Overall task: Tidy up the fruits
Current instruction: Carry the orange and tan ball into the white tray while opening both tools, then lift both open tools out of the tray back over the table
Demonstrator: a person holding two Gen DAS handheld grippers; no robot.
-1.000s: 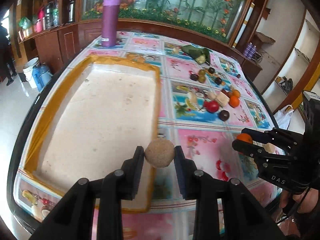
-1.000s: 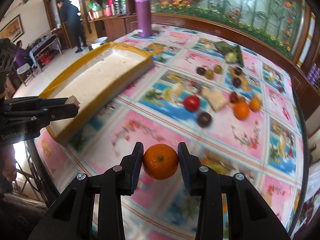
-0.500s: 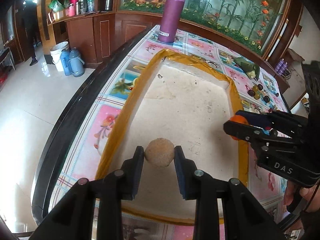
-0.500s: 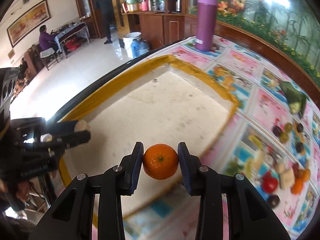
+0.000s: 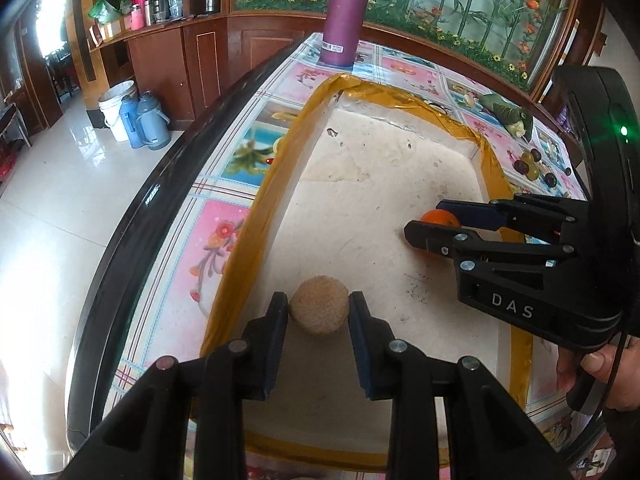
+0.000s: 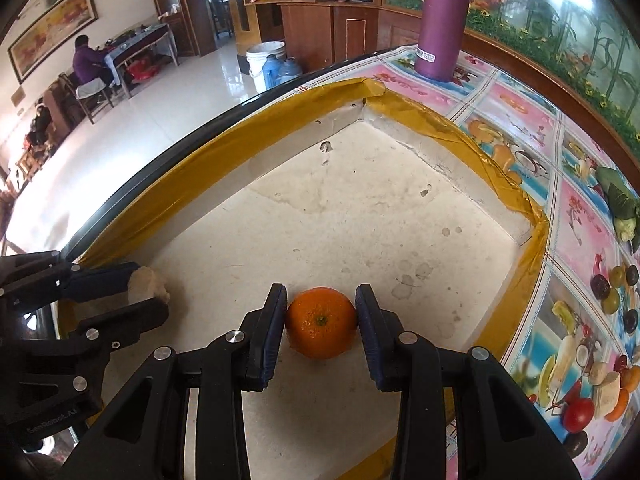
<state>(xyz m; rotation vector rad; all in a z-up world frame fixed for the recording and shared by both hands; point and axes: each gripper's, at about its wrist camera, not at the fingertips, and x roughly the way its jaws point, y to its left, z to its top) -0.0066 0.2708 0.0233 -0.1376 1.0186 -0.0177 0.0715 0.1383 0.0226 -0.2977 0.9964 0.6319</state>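
Observation:
My left gripper (image 5: pixel 319 312) is shut on a round tan fruit (image 5: pixel 319 310), held low over the near left part of the white tray with yellow taped rim (image 5: pixel 256 236). My right gripper (image 6: pixel 321 322) is shut on an orange (image 6: pixel 321 323), low over the same tray (image 6: pixel 516 280). The right gripper also shows in the left wrist view (image 5: pixel 434 226) with the orange (image 5: pixel 440 217). The left gripper shows at the left of the right wrist view (image 6: pixel 148 292) with the tan fruit (image 6: pixel 146 285).
A purple flask (image 5: pixel 346 12) stands beyond the tray's far end. Several loose fruits (image 6: pixel 612 292) and a leaf-wrapped bundle (image 6: pixel 618 196) lie on the patterned cloth right of the tray. The table's black edge (image 5: pixel 132 220) runs along the left.
Both grippers have moved further over the tray and lower toward its floor, each still holding its fruit.

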